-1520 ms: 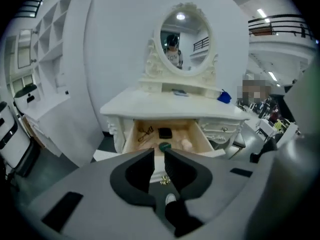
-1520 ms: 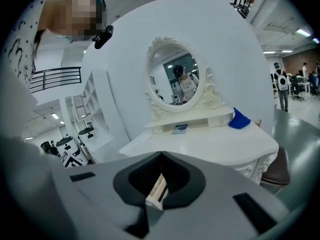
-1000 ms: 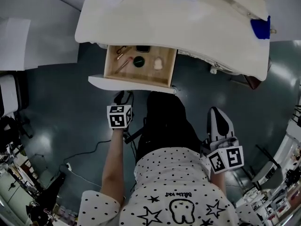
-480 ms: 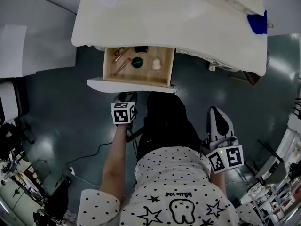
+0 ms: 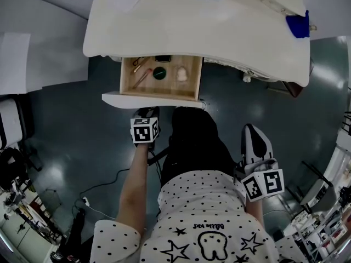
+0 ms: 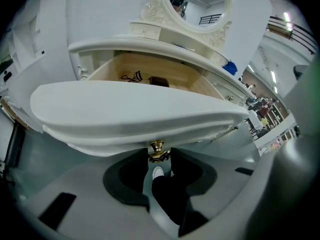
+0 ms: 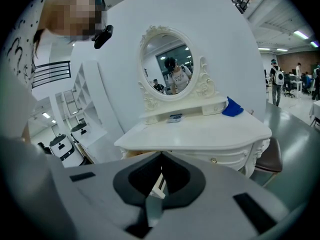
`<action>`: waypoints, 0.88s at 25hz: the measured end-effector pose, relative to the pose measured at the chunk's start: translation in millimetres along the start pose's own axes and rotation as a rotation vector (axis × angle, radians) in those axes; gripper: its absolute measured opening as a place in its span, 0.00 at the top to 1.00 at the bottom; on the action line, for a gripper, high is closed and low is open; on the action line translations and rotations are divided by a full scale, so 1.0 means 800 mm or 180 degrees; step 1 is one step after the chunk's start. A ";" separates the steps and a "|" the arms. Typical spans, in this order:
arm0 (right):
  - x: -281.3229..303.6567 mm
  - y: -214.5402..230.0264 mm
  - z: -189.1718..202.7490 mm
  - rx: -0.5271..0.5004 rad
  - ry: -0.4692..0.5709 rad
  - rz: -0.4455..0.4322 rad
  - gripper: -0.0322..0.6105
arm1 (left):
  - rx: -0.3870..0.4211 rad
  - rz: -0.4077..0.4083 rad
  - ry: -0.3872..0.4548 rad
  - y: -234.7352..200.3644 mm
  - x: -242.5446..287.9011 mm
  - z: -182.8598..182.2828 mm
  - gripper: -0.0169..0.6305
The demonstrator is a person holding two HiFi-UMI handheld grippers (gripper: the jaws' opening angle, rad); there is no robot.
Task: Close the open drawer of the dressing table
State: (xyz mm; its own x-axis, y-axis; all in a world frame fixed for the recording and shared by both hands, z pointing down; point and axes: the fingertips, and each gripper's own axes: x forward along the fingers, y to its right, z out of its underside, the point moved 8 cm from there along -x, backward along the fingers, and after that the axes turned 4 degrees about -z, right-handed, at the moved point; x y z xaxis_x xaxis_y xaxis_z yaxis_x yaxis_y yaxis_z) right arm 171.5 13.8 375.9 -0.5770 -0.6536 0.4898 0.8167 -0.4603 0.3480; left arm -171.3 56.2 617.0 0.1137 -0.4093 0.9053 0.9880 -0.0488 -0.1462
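Observation:
The white dressing table has its wooden drawer pulled out, the white drawer front facing me. My left gripper sits right at that front. In the left gripper view the front fills the frame and its brass knob lies between the tips of my left gripper. The jaws are closing around the knob; I see no firm press on it. My right gripper hangs apart at the right, jaws shut and empty. In its own view the tips of the right gripper meet in front of the table.
Several small items lie in the drawer, among them a dark round tin and a pale puff. A blue cloth lies on the tabletop's right end. An oval mirror stands at the back. A cable runs over the floor.
My left gripper has moved up the picture, closer to the drawer front. The right gripper has stayed where it was, and the drawer has not moved.

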 end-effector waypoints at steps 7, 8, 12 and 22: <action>-0.001 0.002 -0.004 0.0007 0.0036 0.0071 0.94 | 0.0040 0.0012 0.0036 -0.002 0.010 -0.021 0.74; -0.001 0.002 -0.005 0.0008 0.0039 0.0084 0.94 | 0.0044 0.0014 0.0041 -0.003 0.011 -0.025 0.74; 0.000 0.006 -0.009 0.0018 0.0060 0.0135 0.94 | 0.0047 0.0010 0.0061 -0.004 0.019 -0.040 0.74; 0.008 0.014 -0.023 0.0053 0.0118 0.0270 0.94 | 0.0056 -0.0003 0.0107 -0.007 0.038 -0.082 0.74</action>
State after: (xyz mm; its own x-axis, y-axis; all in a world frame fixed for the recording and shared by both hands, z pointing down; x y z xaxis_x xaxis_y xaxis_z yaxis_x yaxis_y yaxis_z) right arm 177.0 -6.3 368.5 -0.5049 -0.7117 0.4884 0.8624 -0.3924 0.3197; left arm -180.0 -15.7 619.3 0.1095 -0.4396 0.8915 0.9899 -0.0334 -0.1380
